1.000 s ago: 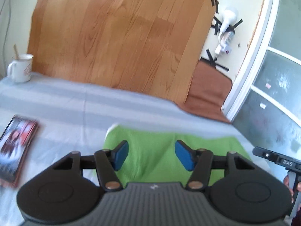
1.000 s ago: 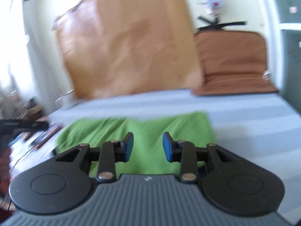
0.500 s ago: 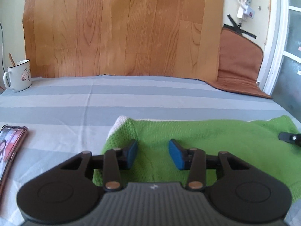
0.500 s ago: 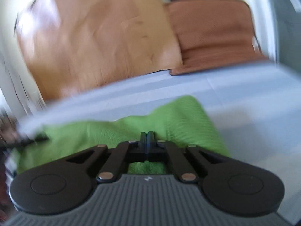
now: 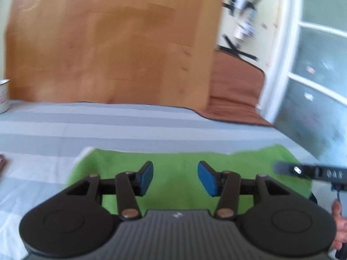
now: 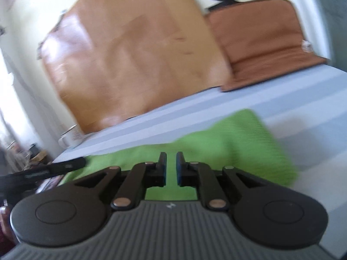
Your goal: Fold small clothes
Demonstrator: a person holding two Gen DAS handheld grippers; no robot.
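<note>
Left wrist view shows your soft, light green knit garment [image 5: 180, 173] lying flat on the striped bed [image 5: 130, 127]: left gripper [image 5: 175, 178] fingers moderately apart and empty, right gripper [image 6: 171, 171] fingers opened slightly, gripping nothing, so pinch an edge.

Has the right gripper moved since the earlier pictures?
Yes. The right gripper has tilted and dropped toward the green knitted garment, judging by the wooden board. Its jaws, just reopening, show a narrow gap.

Bare striped bedspread [image 5: 130, 127] beyond the green garment [image 5: 177, 162]; white mug [image 6: 71, 137] and wooden board [image 5: 108, 43] at its far edge.
</note>
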